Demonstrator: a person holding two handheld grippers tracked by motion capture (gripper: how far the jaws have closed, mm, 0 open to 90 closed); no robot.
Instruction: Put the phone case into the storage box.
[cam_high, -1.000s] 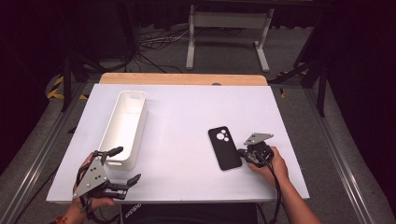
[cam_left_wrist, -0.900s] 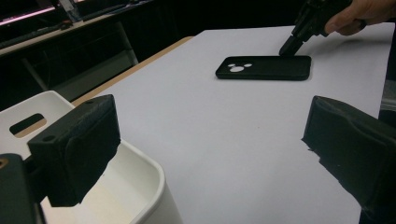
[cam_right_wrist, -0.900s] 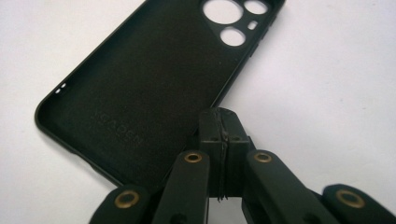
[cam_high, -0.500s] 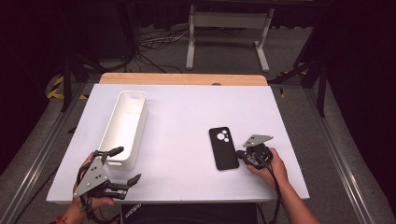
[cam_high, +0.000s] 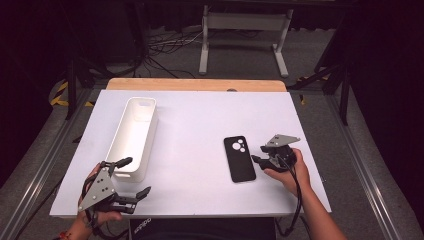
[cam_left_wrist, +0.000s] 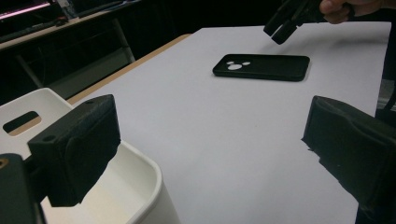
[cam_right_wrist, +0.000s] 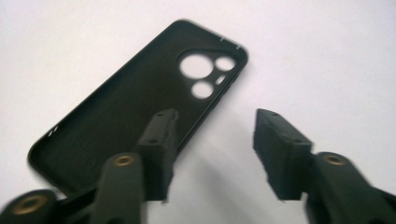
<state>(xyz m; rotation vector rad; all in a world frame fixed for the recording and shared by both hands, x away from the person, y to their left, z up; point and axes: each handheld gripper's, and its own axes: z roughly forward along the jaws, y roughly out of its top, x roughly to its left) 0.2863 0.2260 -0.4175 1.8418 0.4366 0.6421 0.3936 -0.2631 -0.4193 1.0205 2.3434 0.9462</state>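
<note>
The right gripper (cam_high: 258, 161) sits just beside the right long edge of the black phone case (cam_high: 239, 158), and its jaws have just been opening from a fully closed state; in the right gripper view they stand apart with only bare table showing in the gap, one jaw overlapping the case's edge in the picture and the other over the white surface. Nothing is clamped: the right gripper is released. The phone case lies flat, inner side up with its camera cut-outs toward the far end, on the right half of the white table (cam_high: 200, 125), in the same spot as a second ago, well apart from the white bin (cam_high: 134, 137) on the left half. The left gripper (cam_high: 129, 177) rests near the front left corner with its jaws wide and empty, one jaw close to the near end of the bin. Judged from this, the opening is most likely preparation for a grasp on the case's long edge. Because the case lies flat and thin, the lower jaw will probably need to catch under the rim; a slip or a sideways push of the case is the main risk.
</note>
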